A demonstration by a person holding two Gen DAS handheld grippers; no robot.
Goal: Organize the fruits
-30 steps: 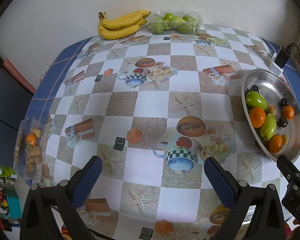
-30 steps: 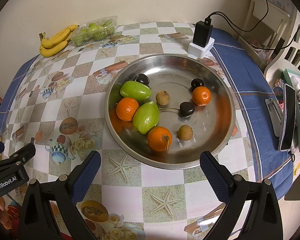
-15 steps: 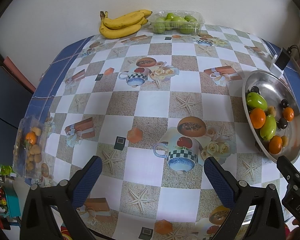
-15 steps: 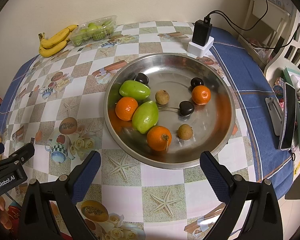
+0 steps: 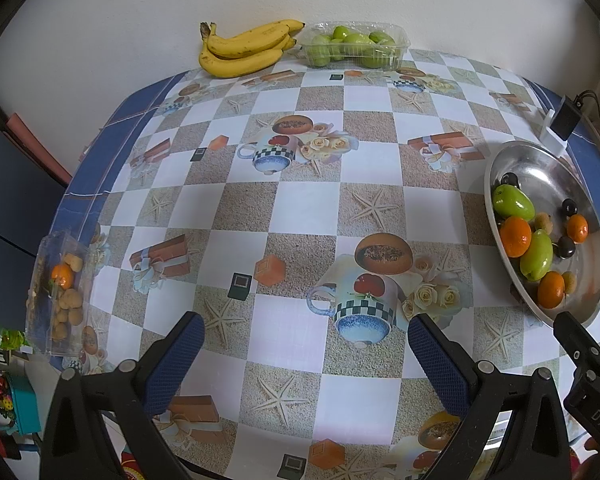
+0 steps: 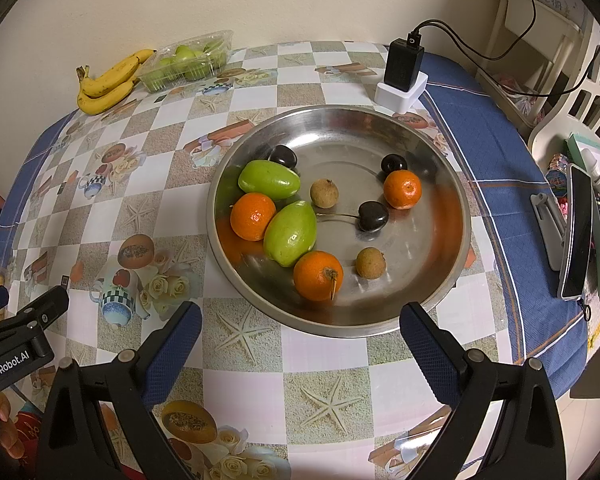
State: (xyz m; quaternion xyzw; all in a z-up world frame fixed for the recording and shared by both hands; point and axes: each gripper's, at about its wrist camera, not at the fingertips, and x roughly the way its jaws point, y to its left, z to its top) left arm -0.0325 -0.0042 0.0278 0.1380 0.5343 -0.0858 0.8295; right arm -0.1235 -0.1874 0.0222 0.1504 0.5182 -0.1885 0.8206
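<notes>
1. Steel bowl (image 6: 452, 184) holds the mixed fruit: three oranges, two green mangoes, three dark cherries and two small brown fruits. It sits on the right half of the worktop (image 5: 300, 208).
2. We judge the nearest orange (image 6: 318, 275) the likeliest pick. It lies straight ahead of the right gripper (image 6: 300, 344), just inside the bowl's near rim and almost on the line midway between the jaws.
3. Our right gripper is spread wide and holds nothing. It hovers just short of the rim.
4. Both mangoes (image 6: 291, 233) run with their long axes slanting left to right, touching the left orange (image 6: 253, 216). A grip on either would have to cross that slant.
5. Our left gripper (image 5: 304, 356) is also spread wide and empty, over bare worktop. The bowl lies well off to its right, so the right hand is clearly the nearer.
6. Outward again: a clear box (image 5: 58, 292) of small fruit at the far left edge, bananas (image 5: 246, 50) and a tray of green fruit (image 5: 354, 45) against the wall. Any of these may be where sorted fruit goes; we cannot tell which.
</notes>
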